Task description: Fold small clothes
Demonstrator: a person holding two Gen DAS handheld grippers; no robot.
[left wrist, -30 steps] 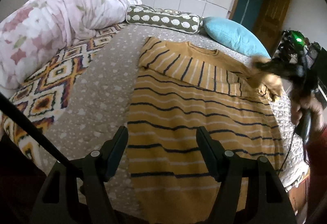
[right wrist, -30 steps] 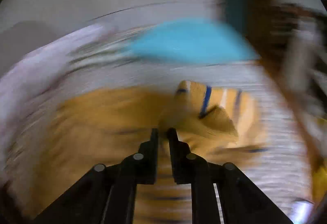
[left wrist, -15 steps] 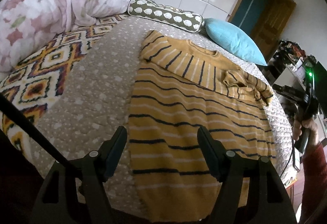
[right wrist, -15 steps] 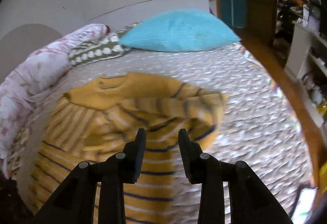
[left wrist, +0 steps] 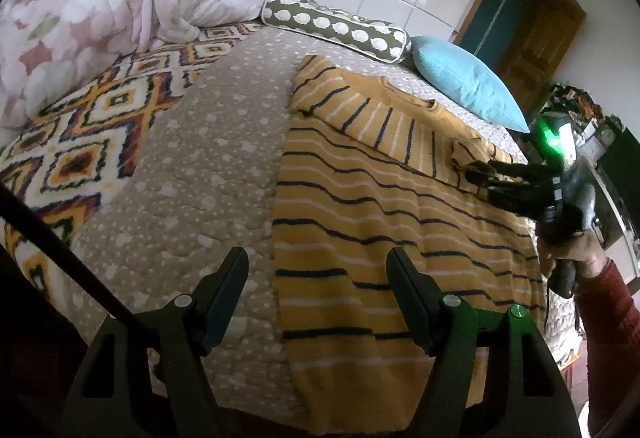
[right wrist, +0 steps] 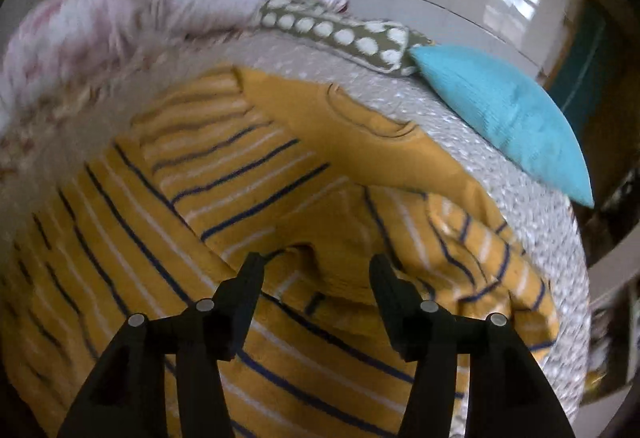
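Both pairs of jaws stand apart with nothing pinched: the right gripper (right wrist: 316,266) is opening over the bunched cuff of the right sleeve (right wrist: 460,250), its pads clear of the knit, and the left gripper (left wrist: 318,274) is spread wide above the left part of the hem, gripping nothing. A second ago the right jaws were nearly shut on that sleeve and carrying it inward; now the sleeve has been dropped across the chest of the mustard striped sweater (left wrist: 384,222), though it lies rumpled, not flat. The other sleeve (left wrist: 352,106) is already folded in, so I judge both sleeve folds done and the hem-to-collar fold next. The sweater lies spread on the dotted grey bedspread (left wrist: 208,158), its collar toward the blue pillow (left wrist: 468,86)
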